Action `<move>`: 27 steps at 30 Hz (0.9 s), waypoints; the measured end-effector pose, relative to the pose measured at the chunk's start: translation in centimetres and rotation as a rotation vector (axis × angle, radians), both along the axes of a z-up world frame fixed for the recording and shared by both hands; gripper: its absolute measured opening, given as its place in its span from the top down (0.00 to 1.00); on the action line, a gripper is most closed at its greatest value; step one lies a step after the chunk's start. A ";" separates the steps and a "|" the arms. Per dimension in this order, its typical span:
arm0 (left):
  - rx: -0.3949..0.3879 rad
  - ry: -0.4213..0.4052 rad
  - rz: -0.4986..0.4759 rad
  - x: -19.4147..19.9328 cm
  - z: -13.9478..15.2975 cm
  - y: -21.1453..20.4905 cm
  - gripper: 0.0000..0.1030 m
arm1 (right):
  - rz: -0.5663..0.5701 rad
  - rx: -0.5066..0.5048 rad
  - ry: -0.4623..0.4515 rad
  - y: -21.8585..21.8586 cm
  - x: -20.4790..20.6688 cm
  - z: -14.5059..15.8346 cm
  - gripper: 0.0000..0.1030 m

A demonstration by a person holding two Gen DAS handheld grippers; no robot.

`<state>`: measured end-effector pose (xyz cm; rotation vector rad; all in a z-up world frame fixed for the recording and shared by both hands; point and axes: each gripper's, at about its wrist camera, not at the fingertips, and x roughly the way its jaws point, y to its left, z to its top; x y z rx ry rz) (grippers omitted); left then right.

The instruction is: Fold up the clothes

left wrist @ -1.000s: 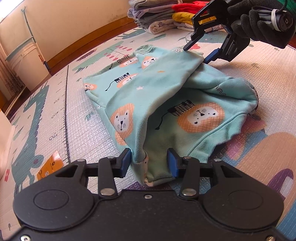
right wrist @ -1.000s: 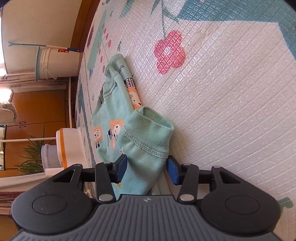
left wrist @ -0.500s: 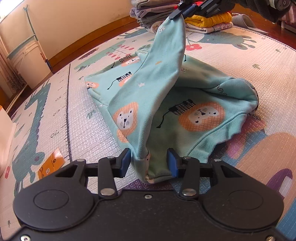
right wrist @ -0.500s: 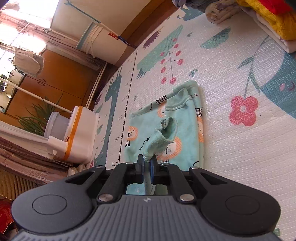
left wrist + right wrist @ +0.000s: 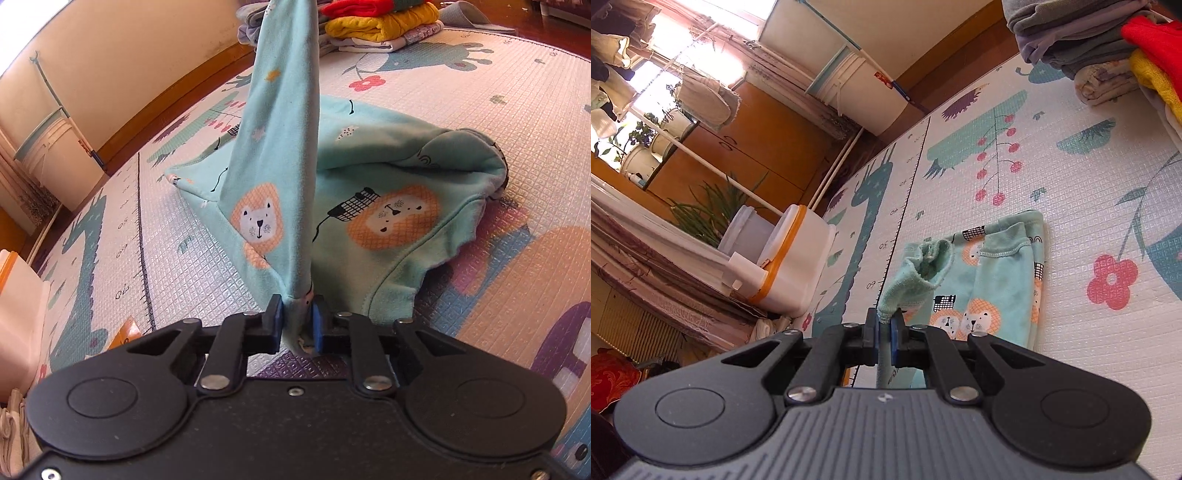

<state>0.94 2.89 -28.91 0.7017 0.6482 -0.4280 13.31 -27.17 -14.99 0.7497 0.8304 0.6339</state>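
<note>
A mint-green child's garment with orange lion prints lies on the play mat. My left gripper is shut on its near hem corner, low by the mat. From there a taut strip of the garment rises steeply out of the top of the left wrist view. My right gripper is shut on a cuff edge of the same garment, held high above the mat. The rest of the garment shows below it on the mat.
Stacks of folded clothes stand at the far edge of the mat, also seen as folded clothes at upper right. A white bin with orange band sits beside the mat, and a white cabinet stands by the wall.
My left gripper closed on the hem corner. My right gripper closed on the cuff and lifted it high, pulling the cloth into a steep taut strip.
</note>
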 end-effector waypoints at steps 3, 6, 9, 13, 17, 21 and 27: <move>0.050 -0.021 -0.035 -0.4 -0.4 -0.3 0.88 | -0.018 0.014 0.018 -1.1 -1.0 -0.5 0.92; 0.065 -0.021 -0.043 -0.4 -0.4 -0.4 0.89 | -0.056 0.024 0.060 -2.5 -2.1 -1.7 0.92; 0.089 -0.032 -0.066 -0.6 -0.6 -0.5 0.90 | -0.098 0.027 0.113 -3.8 -3.3 -3.1 0.93; 0.098 -0.031 -0.075 -0.5 -0.6 -0.5 0.92 | -0.160 0.022 0.199 -5.2 -4.7 -5.5 0.93; 0.125 -0.047 -0.100 -0.8 -0.9 -0.7 0.92 | -0.187 -0.002 0.247 -5.7 -5.1 -7.0 0.92; 0.141 -0.075 -0.135 -1.0 -0.2 -0.9 0.92 | -0.192 -0.027 0.239 -5.6 -4.4 -7.3 0.92; 0.151 -0.057 -0.164 -1.4 -0.3 -0.9 0.93 | -0.175 -0.039 0.231 -5.4 -4.4 -7.1 0.92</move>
